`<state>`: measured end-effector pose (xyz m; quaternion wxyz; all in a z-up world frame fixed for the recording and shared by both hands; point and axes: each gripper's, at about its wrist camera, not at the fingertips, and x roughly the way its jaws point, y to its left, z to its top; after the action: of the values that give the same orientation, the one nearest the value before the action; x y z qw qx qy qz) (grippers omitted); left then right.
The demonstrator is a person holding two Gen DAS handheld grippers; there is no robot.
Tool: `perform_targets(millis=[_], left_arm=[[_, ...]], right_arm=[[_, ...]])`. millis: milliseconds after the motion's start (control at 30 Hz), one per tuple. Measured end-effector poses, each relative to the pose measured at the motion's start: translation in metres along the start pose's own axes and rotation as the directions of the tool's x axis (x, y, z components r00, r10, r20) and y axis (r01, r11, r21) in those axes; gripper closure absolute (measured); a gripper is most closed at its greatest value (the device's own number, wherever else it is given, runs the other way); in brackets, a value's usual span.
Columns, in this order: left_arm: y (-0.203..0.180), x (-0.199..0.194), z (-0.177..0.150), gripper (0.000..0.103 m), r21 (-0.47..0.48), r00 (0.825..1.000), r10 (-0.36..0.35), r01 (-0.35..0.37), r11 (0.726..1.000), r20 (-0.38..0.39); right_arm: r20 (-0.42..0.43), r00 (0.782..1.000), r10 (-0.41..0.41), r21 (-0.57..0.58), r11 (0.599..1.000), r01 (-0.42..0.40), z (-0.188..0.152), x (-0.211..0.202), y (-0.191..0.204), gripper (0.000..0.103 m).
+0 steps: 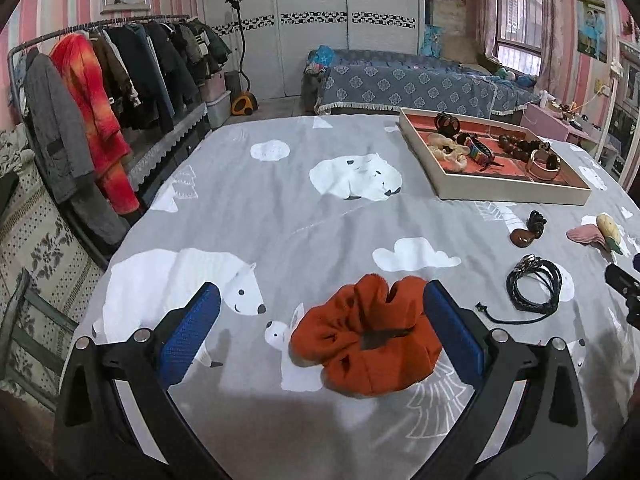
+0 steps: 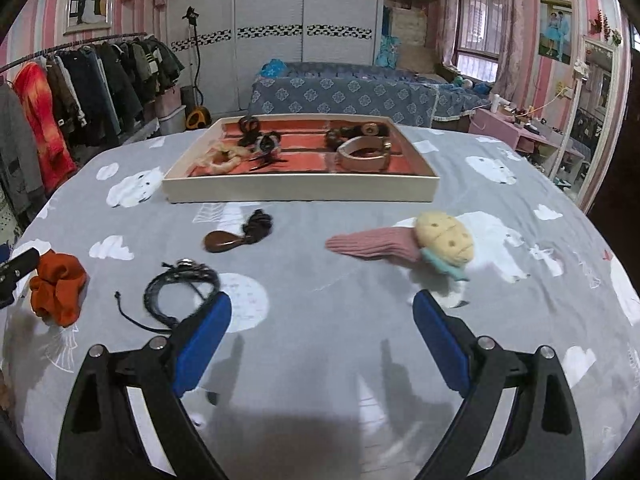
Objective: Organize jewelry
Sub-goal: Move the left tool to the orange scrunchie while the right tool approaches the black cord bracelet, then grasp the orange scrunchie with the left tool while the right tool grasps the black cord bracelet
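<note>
An orange scrunchie (image 1: 366, 340) lies on the grey bear-print cloth, between the blue pads of my open left gripper (image 1: 320, 328), closer to the right pad. It also shows in the right wrist view (image 2: 58, 292). A black braided cord bracelet (image 1: 534, 288) (image 2: 180, 294), a brown hair clip (image 1: 528, 230) (image 2: 236, 236) and a pink and yellow knitted clip (image 1: 598, 232) (image 2: 408, 242) lie loose on the cloth. The cream jewelry tray (image 1: 508, 194) (image 2: 300, 192) with an orange lining holds several bracelets and hair ties. My right gripper (image 2: 322, 320) is open and empty above the cloth.
A clothes rack (image 1: 100, 80) full of coats stands to the left. A bed with a blue cover (image 1: 400, 84) stands behind the table. A pink side table (image 1: 548, 120) and a mirror are at the right.
</note>
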<state>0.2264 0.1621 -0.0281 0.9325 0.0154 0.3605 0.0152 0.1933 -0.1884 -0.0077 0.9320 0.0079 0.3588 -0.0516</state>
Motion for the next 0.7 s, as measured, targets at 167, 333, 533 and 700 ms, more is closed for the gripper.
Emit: perform_targets(millis=[167, 333, 533, 700], left_arm=[[0.000, 0.007, -0.005, 0.005, 0.002, 1.000, -0.010, 0.010, 1.000, -0.008], [0.004, 0.014, -0.011, 0.005, -0.023, 1.000, -0.027, 0.027, 0.999, -0.008], [0.010, 0.022, -0.014, 0.005, -0.052, 0.998, -0.063, 0.061, 0.997, -0.026], [0.007, 0.024, -0.017, 0.005, -0.042, 0.998, -0.057, 0.056, 0.998, -0.026]], right_arm=[[-0.016, 1.000, 0.013, 0.019, 1.000, -0.012, 0.000, 0.010, 0.010, 0.013], [-0.020, 1.000, 0.009, -0.015, 1.000, -0.009, -0.001, 0.020, 0.022, 0.013], [-0.031, 0.998, 0.048, -0.042, 0.998, -0.049, 0.004, 0.031, 0.035, 0.013], [-0.060, 0.997, 0.053, -0.093, 0.994, -0.058, 0.007, 0.042, 0.052, 0.013]])
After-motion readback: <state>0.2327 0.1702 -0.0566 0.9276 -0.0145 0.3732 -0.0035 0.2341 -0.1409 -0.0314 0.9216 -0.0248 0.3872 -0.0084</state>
